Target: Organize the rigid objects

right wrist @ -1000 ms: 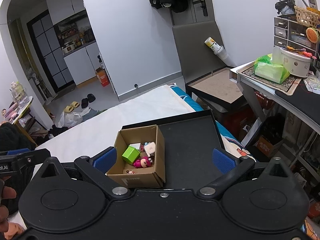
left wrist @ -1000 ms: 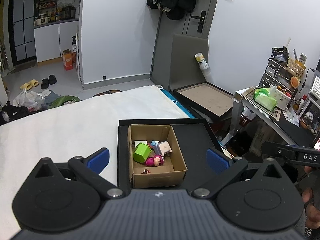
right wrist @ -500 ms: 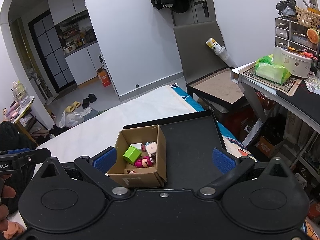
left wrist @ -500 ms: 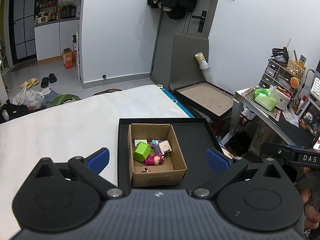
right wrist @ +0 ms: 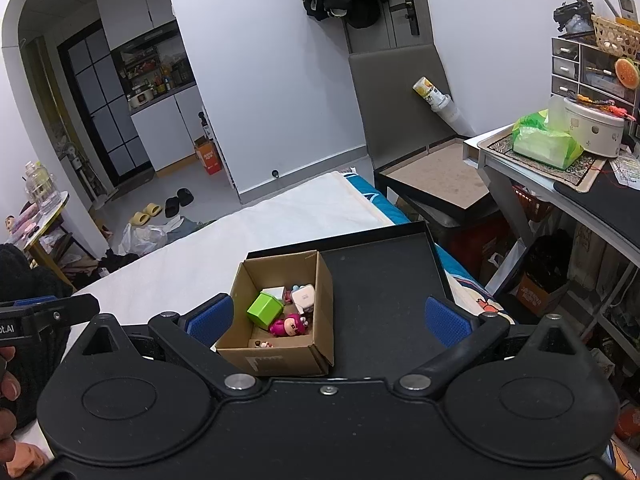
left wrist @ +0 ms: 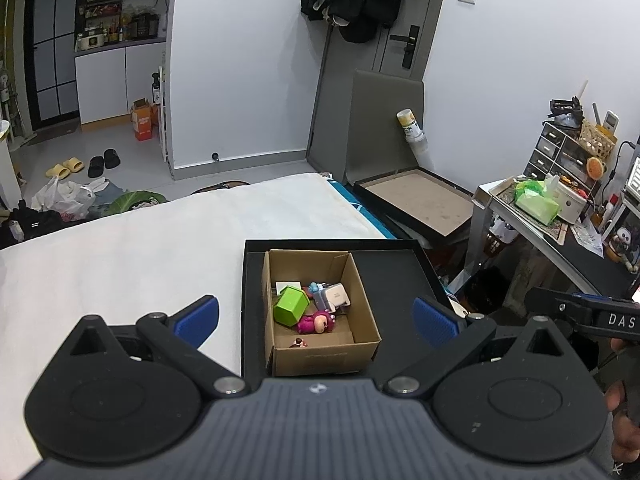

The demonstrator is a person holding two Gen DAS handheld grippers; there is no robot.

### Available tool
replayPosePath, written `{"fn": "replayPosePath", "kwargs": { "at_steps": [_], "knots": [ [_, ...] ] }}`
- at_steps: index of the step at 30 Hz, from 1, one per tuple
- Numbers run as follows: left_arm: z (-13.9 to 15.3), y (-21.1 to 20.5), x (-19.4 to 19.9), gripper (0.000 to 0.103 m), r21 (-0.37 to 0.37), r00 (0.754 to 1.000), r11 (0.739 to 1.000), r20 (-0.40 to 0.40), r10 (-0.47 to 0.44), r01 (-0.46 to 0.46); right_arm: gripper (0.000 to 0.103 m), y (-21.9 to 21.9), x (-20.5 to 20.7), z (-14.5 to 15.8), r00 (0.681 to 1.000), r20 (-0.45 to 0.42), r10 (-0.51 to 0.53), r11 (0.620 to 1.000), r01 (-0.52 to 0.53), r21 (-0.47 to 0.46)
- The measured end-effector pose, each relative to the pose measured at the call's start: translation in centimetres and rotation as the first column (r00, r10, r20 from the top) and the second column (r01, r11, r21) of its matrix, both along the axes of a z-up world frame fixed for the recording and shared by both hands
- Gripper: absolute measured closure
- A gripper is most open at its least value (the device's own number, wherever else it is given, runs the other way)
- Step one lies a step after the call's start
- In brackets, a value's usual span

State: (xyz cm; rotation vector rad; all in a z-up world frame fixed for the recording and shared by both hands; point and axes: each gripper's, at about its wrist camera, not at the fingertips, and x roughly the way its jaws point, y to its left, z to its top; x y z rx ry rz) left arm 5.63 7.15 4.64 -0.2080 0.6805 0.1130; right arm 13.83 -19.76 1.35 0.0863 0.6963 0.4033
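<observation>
— Left wrist view, what have you got?
— My left gripper (left wrist: 316, 314) spread wide, nothing between the blue pads. Cardboard box (left wrist: 362, 306) sits in the left part of a black tray (left wrist: 394, 276) at the bed's (left wrist: 120, 264) right edge. Inside: green cube (left wrist: 291, 305), pink figure (left wrist: 314, 322), white charger (left wrist: 336, 295).

— Right wrist view?
— My right gripper (right wrist: 327, 315) likewise spread, empty. Same box (right wrist: 324, 300), toys bunched toward its far side; the tray's right half is bare.
</observation>
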Motion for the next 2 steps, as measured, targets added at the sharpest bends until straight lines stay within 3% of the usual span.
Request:
{"fn": "replayPosePath", "kwargs": {
  "at_steps": [2],
  "knots": [
    [-0.09,0.04,0.06,0.001,-0.004,1.000,1.000,-0.004,-0.006,0.006,0.000,0.06,-0.06,-0.12,1.000,-0.002,0.001,1.000,-0.001,0.000]
  ]
}}
